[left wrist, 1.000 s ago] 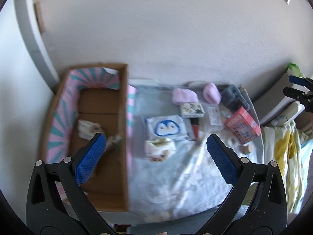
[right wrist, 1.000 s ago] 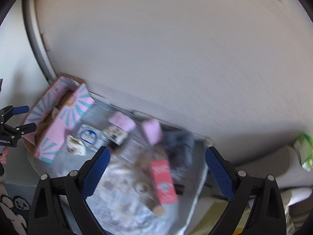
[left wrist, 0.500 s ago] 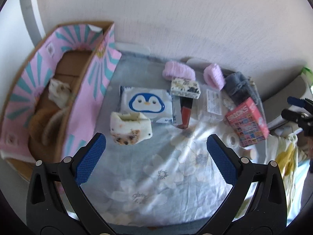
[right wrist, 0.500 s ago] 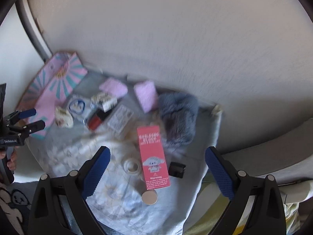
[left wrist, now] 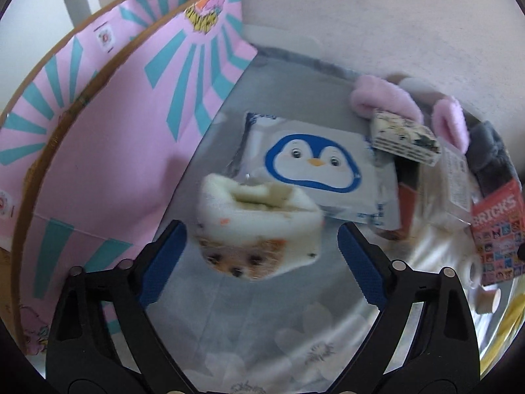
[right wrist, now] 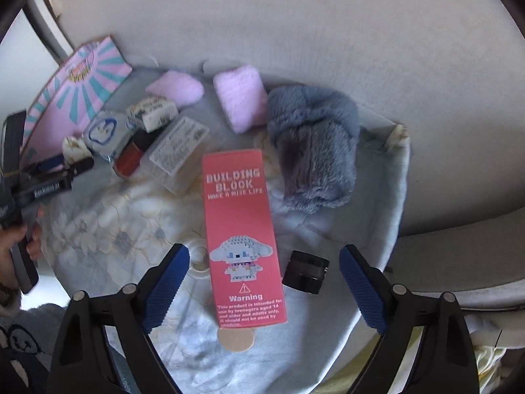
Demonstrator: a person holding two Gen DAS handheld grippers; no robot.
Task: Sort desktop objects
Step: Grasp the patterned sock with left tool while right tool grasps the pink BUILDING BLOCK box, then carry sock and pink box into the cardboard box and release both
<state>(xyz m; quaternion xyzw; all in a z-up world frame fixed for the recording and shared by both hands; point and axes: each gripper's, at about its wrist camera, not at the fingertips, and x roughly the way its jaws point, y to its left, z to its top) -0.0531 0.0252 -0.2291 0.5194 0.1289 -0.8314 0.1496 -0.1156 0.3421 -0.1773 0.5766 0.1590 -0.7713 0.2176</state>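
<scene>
A rolled cream sock with a bear print (left wrist: 259,229) lies on the floral cloth (left wrist: 262,328) beside the pink and teal cardboard box (left wrist: 115,131). My left gripper (left wrist: 261,256) straddles the sock. Its jaws are closing, with small gaps still showing at both blue pads. A red building-block box (right wrist: 242,229) lies lengthwise between the fingers of my right gripper (right wrist: 264,282). Those jaws are closing too, and they stand well clear of the box's sides. A small black jar (right wrist: 305,272) also sits inside the right gripper's span, right of the box.
Behind the sock are a penguin wipes pack (left wrist: 311,167), a small patterned box (left wrist: 403,134) and pink fluffy socks (right wrist: 241,97). A grey fluffy item (right wrist: 315,151), a clear packet (right wrist: 178,152), a tape roll (right wrist: 197,256) and a beige disc (right wrist: 236,339) surround the red box. A hand (right wrist: 19,246) is at the left.
Both grippers have come down close to the table. The left now frames the bear sock and the right frames the red box. Both pairs of jaws have narrowed slightly.
</scene>
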